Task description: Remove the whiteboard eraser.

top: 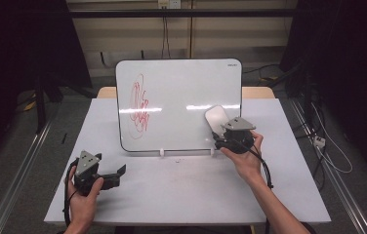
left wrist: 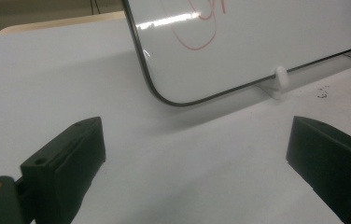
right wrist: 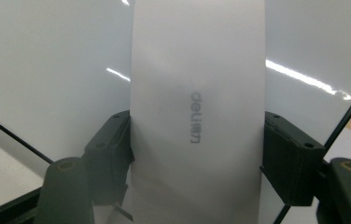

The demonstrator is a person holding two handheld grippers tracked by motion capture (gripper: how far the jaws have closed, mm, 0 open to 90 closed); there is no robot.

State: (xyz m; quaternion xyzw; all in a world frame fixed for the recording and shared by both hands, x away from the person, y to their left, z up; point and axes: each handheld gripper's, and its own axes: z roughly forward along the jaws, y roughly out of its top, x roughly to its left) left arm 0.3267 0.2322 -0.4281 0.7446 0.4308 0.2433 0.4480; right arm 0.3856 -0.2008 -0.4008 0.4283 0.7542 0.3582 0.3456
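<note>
A whiteboard (top: 181, 97) stands upright on small white feet at the middle of the table, with red scribbles (top: 139, 105) on its left part. My right gripper (top: 219, 132) is shut on a white eraser (top: 215, 117) and holds it against the board's lower right. In the right gripper view the eraser (right wrist: 197, 107) fills the space between the two jaws, with grey lettering on it. My left gripper (top: 120, 171) rests low over the table at the front left, open, with nothing between its jaws. In the left gripper view it (left wrist: 197, 158) faces the board's lower left corner (left wrist: 164, 93).
The white table (top: 186, 190) has bare room in front of the board. Tiny dark specks (left wrist: 322, 93) lie near a white board foot (left wrist: 280, 79). Metal rails and cables run along the floor on both sides.
</note>
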